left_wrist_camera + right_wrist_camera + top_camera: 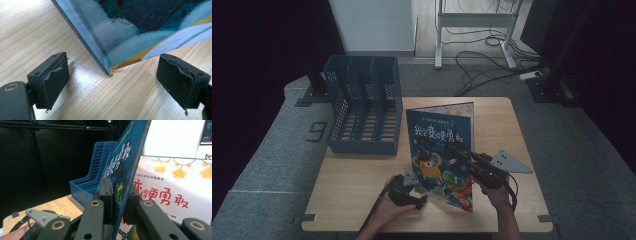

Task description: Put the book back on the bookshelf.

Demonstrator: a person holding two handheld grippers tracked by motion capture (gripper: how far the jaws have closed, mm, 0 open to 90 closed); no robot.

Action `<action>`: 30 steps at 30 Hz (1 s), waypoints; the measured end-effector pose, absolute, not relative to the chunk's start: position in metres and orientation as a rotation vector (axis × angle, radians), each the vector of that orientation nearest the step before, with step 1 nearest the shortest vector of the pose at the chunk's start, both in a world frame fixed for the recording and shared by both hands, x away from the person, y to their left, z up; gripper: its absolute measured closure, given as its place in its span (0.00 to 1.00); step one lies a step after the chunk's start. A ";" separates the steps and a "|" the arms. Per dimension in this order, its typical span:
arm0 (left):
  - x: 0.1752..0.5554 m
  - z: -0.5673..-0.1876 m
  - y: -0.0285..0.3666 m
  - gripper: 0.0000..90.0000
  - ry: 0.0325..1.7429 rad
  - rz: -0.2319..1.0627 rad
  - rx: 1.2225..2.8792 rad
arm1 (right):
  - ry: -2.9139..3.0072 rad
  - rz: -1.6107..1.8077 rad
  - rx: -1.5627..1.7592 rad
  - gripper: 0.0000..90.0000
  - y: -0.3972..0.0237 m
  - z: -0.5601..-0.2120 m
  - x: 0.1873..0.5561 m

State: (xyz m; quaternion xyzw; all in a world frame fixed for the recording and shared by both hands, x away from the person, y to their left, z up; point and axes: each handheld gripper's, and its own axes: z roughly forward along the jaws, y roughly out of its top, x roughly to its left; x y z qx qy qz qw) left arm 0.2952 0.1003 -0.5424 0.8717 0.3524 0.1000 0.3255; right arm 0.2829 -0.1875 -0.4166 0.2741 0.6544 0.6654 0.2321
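Jaws of right gripper [117, 202] pinching book cover [125, 170]; left gripper [110, 82] spread, straddling book's lower corner [110, 71]; rack [364, 110] up-left of book.

a blue picture book [439, 145] with cartoon monsters and white chinese title characters stands partly open near the table's [362, 200] front edge, right of centre, front cover lifted, one lower corner resting on the wood.

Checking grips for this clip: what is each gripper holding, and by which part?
The right gripper clamps the picture book's front cover at its free edge; the left gripper is open, holding nothing.
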 end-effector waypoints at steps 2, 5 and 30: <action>0.295 -0.543 0.101 0.12 0.919 0.258 2.281 | 1.808 1.829 0.753 0.89 -0.189 -0.416 0.283; 0.295 -0.543 0.101 0.12 0.917 0.256 2.278 | 1.824 1.829 0.745 0.89 -0.190 -0.416 0.283; 0.297 -0.528 0.114 0.16 0.934 0.306 2.122 | 1.916 1.831 0.722 0.89 -0.203 -0.418 0.276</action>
